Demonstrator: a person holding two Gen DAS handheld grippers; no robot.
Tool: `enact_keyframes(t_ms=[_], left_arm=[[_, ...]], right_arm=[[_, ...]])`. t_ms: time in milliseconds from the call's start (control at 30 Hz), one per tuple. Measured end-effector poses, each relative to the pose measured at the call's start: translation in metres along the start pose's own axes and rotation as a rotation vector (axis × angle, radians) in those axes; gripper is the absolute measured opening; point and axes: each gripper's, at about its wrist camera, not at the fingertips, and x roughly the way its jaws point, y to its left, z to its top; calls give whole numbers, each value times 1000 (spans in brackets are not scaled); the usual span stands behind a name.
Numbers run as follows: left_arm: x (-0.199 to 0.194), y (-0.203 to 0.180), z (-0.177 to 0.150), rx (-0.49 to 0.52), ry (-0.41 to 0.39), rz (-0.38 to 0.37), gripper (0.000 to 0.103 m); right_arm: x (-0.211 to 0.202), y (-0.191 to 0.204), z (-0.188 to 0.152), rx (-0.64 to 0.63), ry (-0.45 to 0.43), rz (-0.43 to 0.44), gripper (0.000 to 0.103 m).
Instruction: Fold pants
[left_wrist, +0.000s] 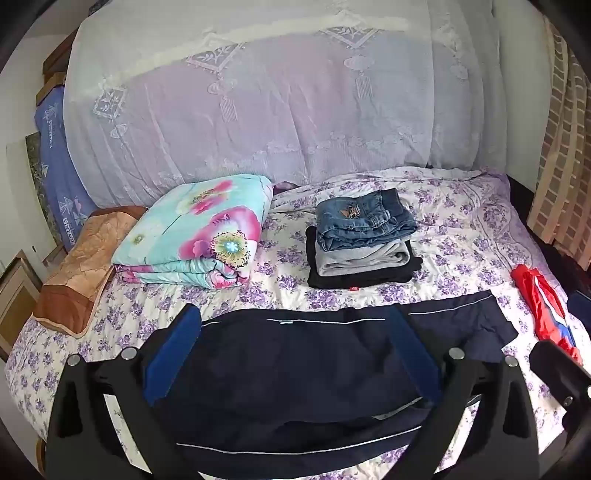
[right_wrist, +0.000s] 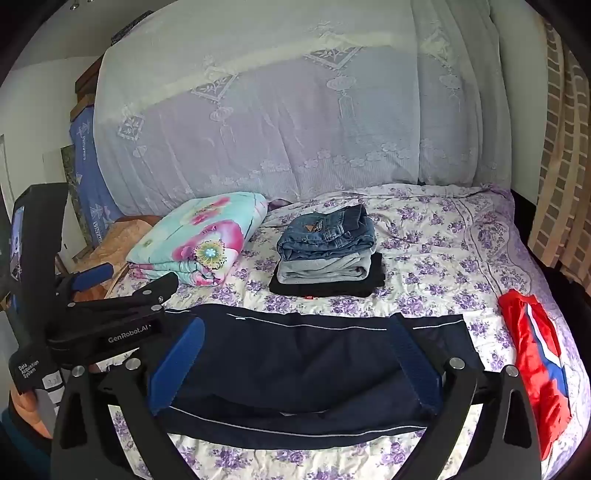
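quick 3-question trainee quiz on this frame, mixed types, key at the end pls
1. True or false: the left gripper and the right gripper are both clamped on the navy pants.
2. Which garment tops the folded stack? A) jeans B) grey pants C) black pants
3. Fill in: the red garment lies to the ____ of the navy pants in both views.

Key: 1 false, both are open above the pants; 2 A; 3 right
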Motion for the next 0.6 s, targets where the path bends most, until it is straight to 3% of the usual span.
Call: enact_keyframes(t_ms=[267, 300, 600], left_arm=[[-2, -5, 0, 43, -15, -2, 98], [2, 1, -6, 1, 2, 9, 98], [1, 2, -5, -3, 8, 17, 98]], right_arm=[[-2, -1, -1, 11, -8, 8, 99], [-1, -2, -2, 10, -7, 9, 99], [4, 0, -5, 20, 7, 9, 99]])
